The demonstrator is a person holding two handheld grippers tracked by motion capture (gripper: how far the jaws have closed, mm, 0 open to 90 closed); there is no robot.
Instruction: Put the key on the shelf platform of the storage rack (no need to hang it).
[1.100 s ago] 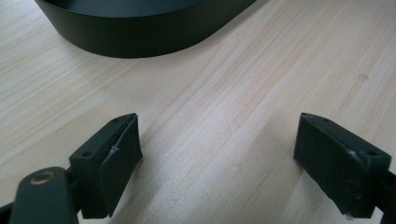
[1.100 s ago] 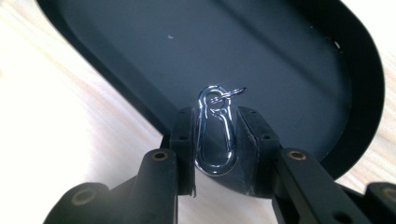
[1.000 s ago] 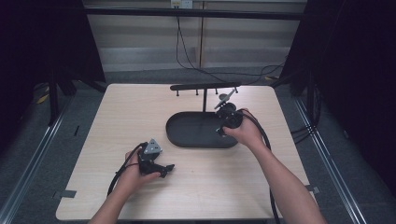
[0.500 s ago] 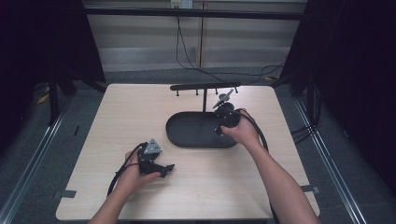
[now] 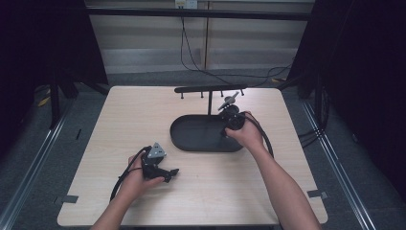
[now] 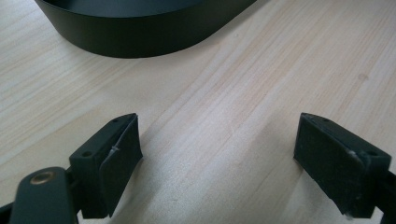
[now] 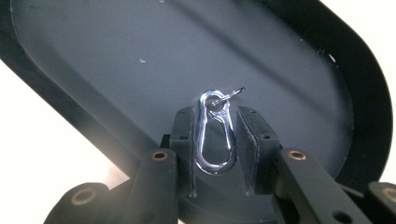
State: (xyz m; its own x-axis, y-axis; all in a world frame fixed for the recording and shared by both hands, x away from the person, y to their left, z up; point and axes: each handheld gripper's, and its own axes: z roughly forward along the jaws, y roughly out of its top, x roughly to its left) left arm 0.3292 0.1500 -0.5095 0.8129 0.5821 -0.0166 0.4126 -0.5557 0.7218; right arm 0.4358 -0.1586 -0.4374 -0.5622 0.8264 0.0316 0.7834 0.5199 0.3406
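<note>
A shiny silver carabiner clip [image 7: 215,140] with a small ring at its top sits between the pads of my right gripper [image 7: 215,116], which is shut on it over the floor of a black oval tray [image 7: 369,93]. In the high view, the right gripper [image 5: 229,120] is at the tray's [image 5: 191,139] right end, pointing down into it. My left gripper [image 5: 168,173] rests low on the wooden table [image 5: 119,120], near the front left. Its jaws [image 6: 218,135] stand wide open with bare wood between them, and the tray wall [image 6: 140,32] lies just ahead.
A black stand with a horizontal bar and small pegs [image 5: 210,89] rises behind the tray. Cables trail from both grippers. The table's edges drop to a grey floor with rails on both sides.
</note>
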